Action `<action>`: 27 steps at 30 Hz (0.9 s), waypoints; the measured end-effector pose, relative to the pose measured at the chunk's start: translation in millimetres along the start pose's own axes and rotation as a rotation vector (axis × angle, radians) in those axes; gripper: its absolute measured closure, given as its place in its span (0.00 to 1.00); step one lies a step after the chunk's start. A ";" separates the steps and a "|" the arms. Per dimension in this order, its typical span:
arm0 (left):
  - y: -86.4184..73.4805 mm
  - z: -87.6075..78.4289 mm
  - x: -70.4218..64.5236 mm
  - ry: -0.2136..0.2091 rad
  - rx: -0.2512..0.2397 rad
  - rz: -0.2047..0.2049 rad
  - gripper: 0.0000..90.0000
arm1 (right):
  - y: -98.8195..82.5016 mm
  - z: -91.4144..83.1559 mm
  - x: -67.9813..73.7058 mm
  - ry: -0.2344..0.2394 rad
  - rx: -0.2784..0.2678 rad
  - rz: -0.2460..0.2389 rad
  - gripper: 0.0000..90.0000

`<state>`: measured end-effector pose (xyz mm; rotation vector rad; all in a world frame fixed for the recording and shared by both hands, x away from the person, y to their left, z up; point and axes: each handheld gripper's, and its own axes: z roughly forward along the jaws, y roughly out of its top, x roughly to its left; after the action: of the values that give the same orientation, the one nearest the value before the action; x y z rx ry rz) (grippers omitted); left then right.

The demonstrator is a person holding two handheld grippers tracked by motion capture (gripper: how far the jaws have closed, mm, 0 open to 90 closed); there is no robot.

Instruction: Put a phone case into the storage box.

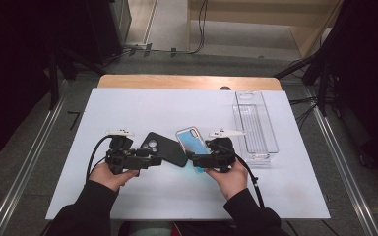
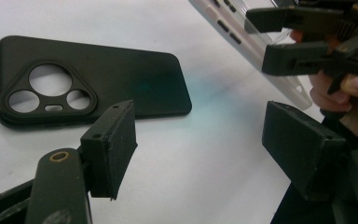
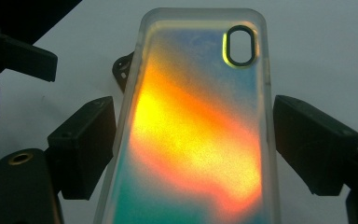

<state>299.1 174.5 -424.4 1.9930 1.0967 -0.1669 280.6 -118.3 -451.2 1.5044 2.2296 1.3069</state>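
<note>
Iridescent phone case (image 3: 200,135) rides in my right fingers (image 3: 81,147), clamped across its width, long axis pointing toward the black phone case (image 1: 165,148) just left; my left fingers (image 2: 109,147) gape empty beside it.

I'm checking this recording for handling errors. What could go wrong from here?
The right claw pinches only the side edges of the iridescent phone case, so it might flex or slip out. It also hangs close to the black phone case on the table and the open left claw, so they could knock together.
</note>
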 end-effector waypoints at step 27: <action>33.0 11.9 -0.7 0.073 -0.065 -0.112 0.31 | -10.0 28.5 17.9 0.083 -0.116 0.109 0.16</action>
<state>326.5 156.5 -411.7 1.8936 1.2456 -0.1164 280.7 -88.7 -470.0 1.5766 2.1045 1.5294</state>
